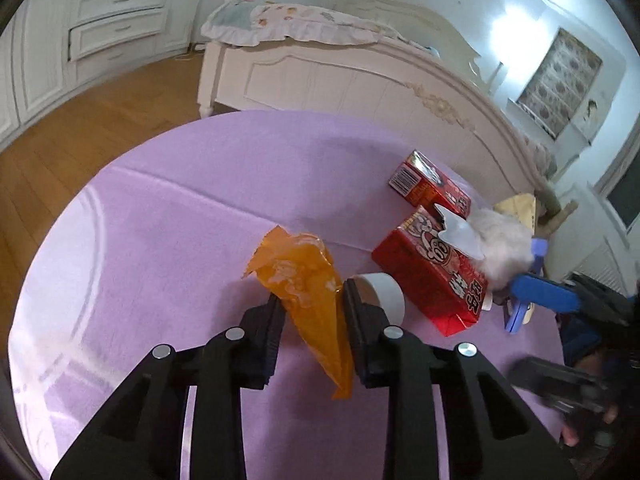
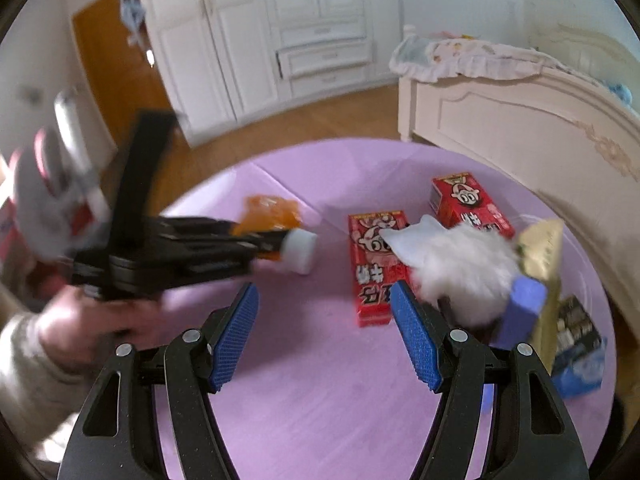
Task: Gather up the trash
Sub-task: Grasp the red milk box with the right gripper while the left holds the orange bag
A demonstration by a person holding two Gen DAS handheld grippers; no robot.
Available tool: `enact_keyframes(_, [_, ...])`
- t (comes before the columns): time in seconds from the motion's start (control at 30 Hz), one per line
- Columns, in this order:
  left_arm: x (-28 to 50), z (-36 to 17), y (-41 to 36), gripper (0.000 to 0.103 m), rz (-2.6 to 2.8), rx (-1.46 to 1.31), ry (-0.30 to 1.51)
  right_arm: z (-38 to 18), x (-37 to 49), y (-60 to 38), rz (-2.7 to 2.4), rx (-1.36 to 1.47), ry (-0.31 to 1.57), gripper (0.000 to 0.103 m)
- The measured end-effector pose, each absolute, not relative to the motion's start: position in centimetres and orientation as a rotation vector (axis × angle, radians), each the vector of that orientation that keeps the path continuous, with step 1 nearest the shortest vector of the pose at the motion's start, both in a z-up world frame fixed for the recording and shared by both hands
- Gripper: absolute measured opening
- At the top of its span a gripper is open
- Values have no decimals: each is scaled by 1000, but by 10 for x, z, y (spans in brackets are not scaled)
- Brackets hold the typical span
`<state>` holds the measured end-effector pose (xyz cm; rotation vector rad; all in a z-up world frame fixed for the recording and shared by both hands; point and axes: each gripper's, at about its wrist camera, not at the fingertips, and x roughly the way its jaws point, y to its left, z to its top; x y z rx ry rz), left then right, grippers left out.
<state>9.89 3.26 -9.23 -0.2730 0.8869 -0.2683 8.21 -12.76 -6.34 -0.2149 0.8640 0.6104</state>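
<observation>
The left hand-held gripper [image 1: 310,300] points down at the lilac-covered counter [image 1: 180,208]. An orange plastic wrapper [image 1: 304,280] stands between its black pads. The jaws are narrowed around the wrapper; whether both pads actually press on it cannot be told, as a sliver of gap shows on the right side. The wrapper's lower tail hangs behind the jaws and is partly hidden.

A white cylindrical cap or cup [image 1: 384,292] lies on its side just beside the right pad; its exact nature is unclear.

The right hand-held gripper [image 2: 324,332], with blue ribbed pads, hovers over the counter with jaws spread wide and nothing between them. In the left wrist view it shows only as a blurred blue and black shape at the right edge.

Two red drink cartons lie flat on the counter: the near carton [image 1: 432,276] and the far carton [image 1: 432,184], close together. A crumpled white tissue [image 2: 464,272] rests on the near carton, covering part of its print.

To the right, a gold packet [image 2: 540,264], a purple block [image 2: 524,300] and a dark blue package [image 2: 580,344] overlap; motion blur prevents identification.

A hand [image 2: 88,320] in a pale sleeve grips the left tool's handle, blurred. A white bed [image 1: 360,80] stands behind the counter.
</observation>
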Motion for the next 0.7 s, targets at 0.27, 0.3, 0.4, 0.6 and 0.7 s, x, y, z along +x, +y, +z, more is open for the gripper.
enact_keyframes(0.27, [74,-80,42,25,-313,-313,821,-90,118,-115,492,-299,909,69])
enact_keyframes(0.3, [73,-81,44,25,-315,-321,822,-92,121,-114,492,-308,916,65])
enact_keyframes(0.4, [68,-80,45,25,-314,-329,816,-109,131,-114,489,-301,986,53])
enact_keyframes(0.6, [61,-77,41,25,-299,-318,796,-98,119,-129,539,-136,946,52])
enact_keyframes(0.7, [53,-72,31,25,-305,-282,791,-75,95,-144,581,-30,883,52])
